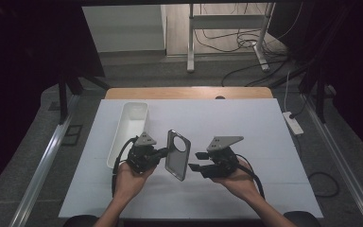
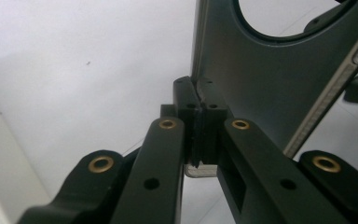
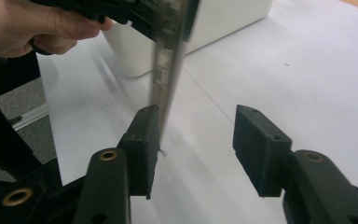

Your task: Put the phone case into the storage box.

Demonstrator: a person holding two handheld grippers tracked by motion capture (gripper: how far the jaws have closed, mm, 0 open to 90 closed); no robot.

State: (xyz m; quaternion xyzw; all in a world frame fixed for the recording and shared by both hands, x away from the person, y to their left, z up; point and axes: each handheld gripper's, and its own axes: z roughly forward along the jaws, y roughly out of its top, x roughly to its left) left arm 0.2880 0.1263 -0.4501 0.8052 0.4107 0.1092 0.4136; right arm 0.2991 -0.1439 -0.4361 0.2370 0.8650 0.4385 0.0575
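A dark grey phone case point(image 1: 177, 155) with a round camera cutout stands on edge above the white table cover. My left gripper point(image 1: 163, 152) is shut on its left rim. In the left gripper view the two pads point(image 2: 199, 100) pinch the case point(image 2: 261, 79) at its edge. My right gripper point(image 1: 196, 161) sits just right of the case with its jaws apart. In the right gripper view point(image 3: 196, 140) the case's thin edge point(image 3: 168, 60) hangs beside the left pad point(image 3: 142, 140), while the other pad stands well clear of it.
A long white bin point(image 1: 116, 146) lies at the left of the cover, seen close behind the case in the right gripper view point(image 3: 205, 28). A white power strip point(image 1: 293, 123) lies off the table's right side. The wooden table edge point(image 1: 189, 92) borders the far side.
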